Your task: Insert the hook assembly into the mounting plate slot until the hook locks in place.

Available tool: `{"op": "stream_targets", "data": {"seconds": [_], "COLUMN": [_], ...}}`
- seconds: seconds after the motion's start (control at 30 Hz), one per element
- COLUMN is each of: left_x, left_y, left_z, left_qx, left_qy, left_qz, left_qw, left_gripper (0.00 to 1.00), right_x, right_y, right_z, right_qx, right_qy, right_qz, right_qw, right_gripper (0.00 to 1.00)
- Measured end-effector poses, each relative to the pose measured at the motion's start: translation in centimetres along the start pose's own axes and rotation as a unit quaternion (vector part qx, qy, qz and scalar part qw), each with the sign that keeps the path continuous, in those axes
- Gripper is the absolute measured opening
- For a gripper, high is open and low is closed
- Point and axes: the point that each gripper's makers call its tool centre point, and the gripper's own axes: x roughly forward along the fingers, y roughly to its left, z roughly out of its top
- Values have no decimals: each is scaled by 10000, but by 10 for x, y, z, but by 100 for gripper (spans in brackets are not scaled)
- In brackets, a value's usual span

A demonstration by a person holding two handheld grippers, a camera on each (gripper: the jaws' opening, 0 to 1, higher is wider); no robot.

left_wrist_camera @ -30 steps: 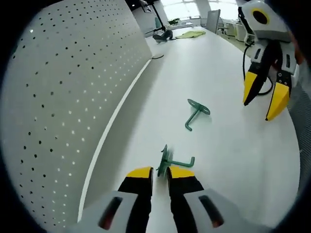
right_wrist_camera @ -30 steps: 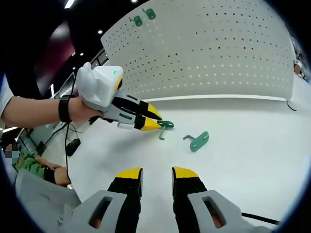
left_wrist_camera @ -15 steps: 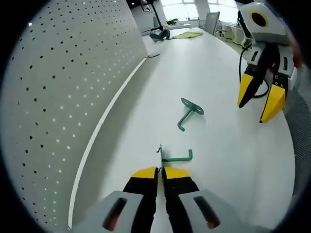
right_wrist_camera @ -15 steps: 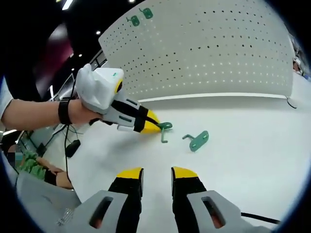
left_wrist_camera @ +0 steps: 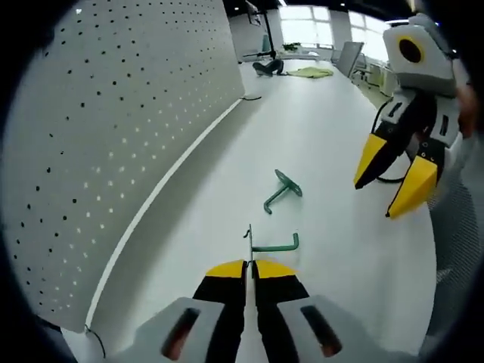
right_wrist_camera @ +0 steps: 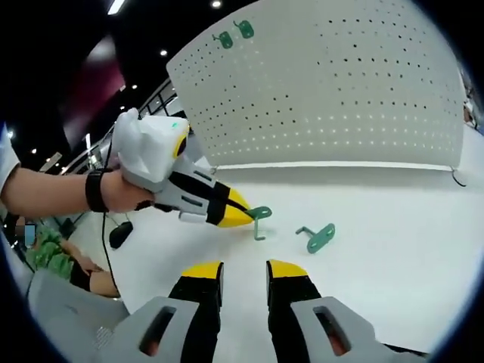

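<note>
My left gripper [left_wrist_camera: 248,267] is shut on the flat plate of a green hook [left_wrist_camera: 271,243], whose arm sticks out to the right just above the white table. In the right gripper view that left gripper [right_wrist_camera: 240,214] holds the same hook [right_wrist_camera: 259,218]. A second green hook [left_wrist_camera: 281,189] lies loose on the table further ahead, the same second hook [right_wrist_camera: 321,236] lying to the right of the held one. The white pegboard [left_wrist_camera: 113,128] stands upright along the left, and the same pegboard [right_wrist_camera: 340,83] carries two mounted green hooks [right_wrist_camera: 233,34] near its top. My right gripper [right_wrist_camera: 242,272] is open and empty, the same right gripper [left_wrist_camera: 392,184] hanging over the table.
A person's hand with a black wristband [right_wrist_camera: 94,190] holds the left gripper. A black cable [left_wrist_camera: 389,174] runs under the right gripper. A green cloth [left_wrist_camera: 310,72] and dark items lie at the table's far end. Another person in green [right_wrist_camera: 53,253] is at the left.
The left jaws closed on the hook's plate one second ago and have stayed shut. The left gripper has lifted the hook slightly off the table. Both views have shifted a little.
</note>
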Motion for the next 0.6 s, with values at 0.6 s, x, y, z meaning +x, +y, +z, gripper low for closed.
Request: {"op": "stream_targets", "data": {"seconds": [0.6], "left_x": [-70], "left_y": [-35], "left_z": [35], "left_qx": [-888], "left_qy": [-951], "left_qz": [625], "left_qw": [9895], "left_gripper": [3], "right_x": [-34], "right_y": [21], "right_z": [42], "right_qx": [60], "right_qy": [-848], "right_qz": [268], "right_qw": [9960], "right_gripper": [22]}}
